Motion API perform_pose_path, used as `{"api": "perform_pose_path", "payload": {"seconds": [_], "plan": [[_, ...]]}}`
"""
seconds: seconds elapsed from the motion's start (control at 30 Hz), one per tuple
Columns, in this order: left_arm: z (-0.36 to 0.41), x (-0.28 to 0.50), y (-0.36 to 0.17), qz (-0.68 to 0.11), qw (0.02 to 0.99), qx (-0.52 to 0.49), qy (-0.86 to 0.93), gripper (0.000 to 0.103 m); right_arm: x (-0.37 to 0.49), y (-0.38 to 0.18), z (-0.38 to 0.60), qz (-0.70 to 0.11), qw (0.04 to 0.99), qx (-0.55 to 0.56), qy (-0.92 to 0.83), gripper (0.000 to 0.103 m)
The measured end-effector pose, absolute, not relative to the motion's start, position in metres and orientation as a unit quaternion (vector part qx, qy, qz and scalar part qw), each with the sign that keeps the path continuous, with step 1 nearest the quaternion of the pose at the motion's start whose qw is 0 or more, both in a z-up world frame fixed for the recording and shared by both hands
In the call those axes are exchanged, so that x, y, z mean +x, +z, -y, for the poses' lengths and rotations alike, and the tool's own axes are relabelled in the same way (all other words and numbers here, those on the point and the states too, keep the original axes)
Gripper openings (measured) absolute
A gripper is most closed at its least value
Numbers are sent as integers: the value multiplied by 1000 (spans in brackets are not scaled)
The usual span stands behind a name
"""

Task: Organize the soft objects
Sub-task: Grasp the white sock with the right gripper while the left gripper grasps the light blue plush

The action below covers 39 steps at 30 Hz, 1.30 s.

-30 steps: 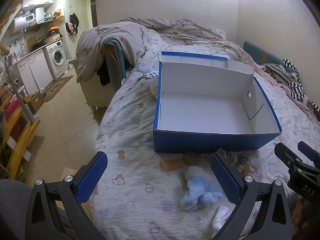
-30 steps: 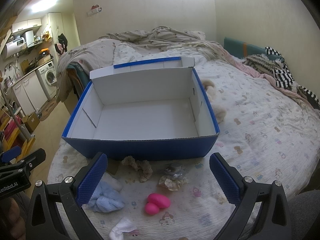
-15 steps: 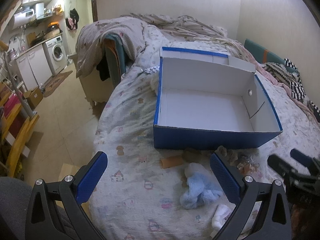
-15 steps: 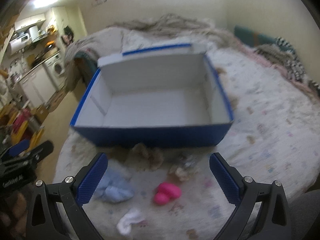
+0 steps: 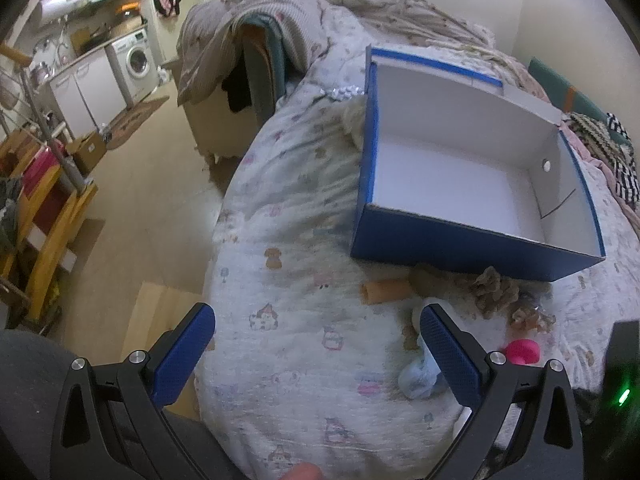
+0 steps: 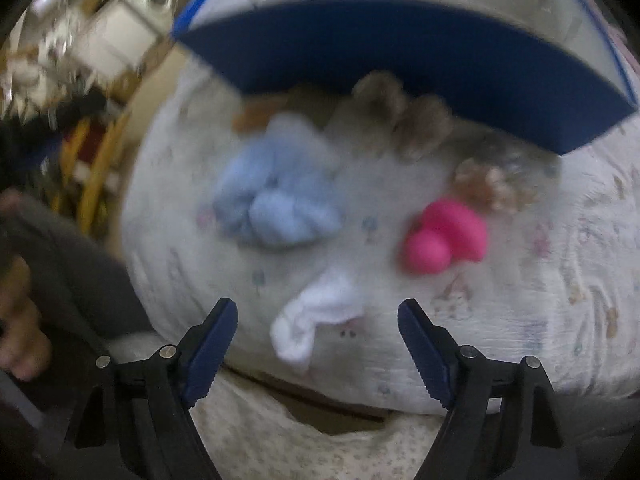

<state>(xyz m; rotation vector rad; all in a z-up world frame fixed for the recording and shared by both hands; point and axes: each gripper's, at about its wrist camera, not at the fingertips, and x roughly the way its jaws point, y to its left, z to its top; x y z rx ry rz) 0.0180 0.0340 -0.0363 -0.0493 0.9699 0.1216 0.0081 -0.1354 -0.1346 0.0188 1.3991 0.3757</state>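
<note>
the step in hand looks like the first pick: the right gripper (image 6: pixel 316 332) is low over the bed (image 6: pixel 520 304) with the white sock-like cloth (image 6: pixel 316 320) lying between its spread fingers, nothing held. to do it well, the person would drop the fingers so they straddle the bunched middle of the cloth, not its thin tail, press a little into the quilt and close fully, since limp fabric slips out of a shallow pinch. then lift clear above the near wall of the blue box (image 6: pixel 400 64) before moving over it, because that wall stands between the pile and the white inside. the right view is blurred, so the exact gap to the cloth cannot be told.

the other soft things lie on the bed just in front of the box: a light blue cloth (image 6: pixel 276 196), a pink toy (image 6: pixel 444 236), brownish fluffy pieces (image 6: pixel 404 116) touching the box wall, and an orange roll (image 5: pixel 386 292). the box (image 5: pixel 460 168) looks empty.

the left gripper (image 5: pixel 316 360) is wide open and holds nothing, hanging back over the bed edge, pointed toward the box's left side, its right finger just beside the blue cloth (image 5: pixel 418 378). the right gripper is tipped steeply down at the pile.
</note>
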Motion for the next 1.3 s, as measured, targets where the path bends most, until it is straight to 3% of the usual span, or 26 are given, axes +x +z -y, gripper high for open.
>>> {"api": "perform_pose_path", "payload": {"seconds": [0.07, 0.1, 0.2, 0.23, 0.8, 1.07, 1.1, 1.13, 1.2, 1.3], "plan": [[-36, 20, -40, -475, 878, -26, 62, 102, 4, -143, 124, -650, 738, -18, 178, 81], [-37, 22, -41, -480, 874, -27, 64, 102, 2, -148, 120, -657, 731, -30, 179, 72], [-38, 25, -46, -493, 867, -32, 60, 102, 3, -161, 115, -672, 719, -51, 171, 30], [-36, 25, -45, -496, 866, -33, 59, 102, 3, -162, 115, -672, 719, -50, 169, 27], [1, 41, -75, -541, 841, -2, -12, 99, 17, -88, 182, -558, 820, 69, 105, 25], [40, 51, -124, -616, 784, 14, -80, 66, 20, -81, 197, -554, 822, 81, 104, 25], [40, 53, -126, -618, 782, 10, -82, 53, 20, -82, 196, -554, 822, 81, 106, 25], [41, 56, -128, -622, 779, 6, -85, 33, 19, -82, 196, -554, 822, 81, 107, 25], [40, 60, -132, -630, 771, -7, -92, 12, 20, -85, 193, -553, 822, 81, 108, 25], [35, 63, -135, -642, 761, -35, -86, 9, 21, -87, 195, -556, 820, 84, 106, 25]]}}
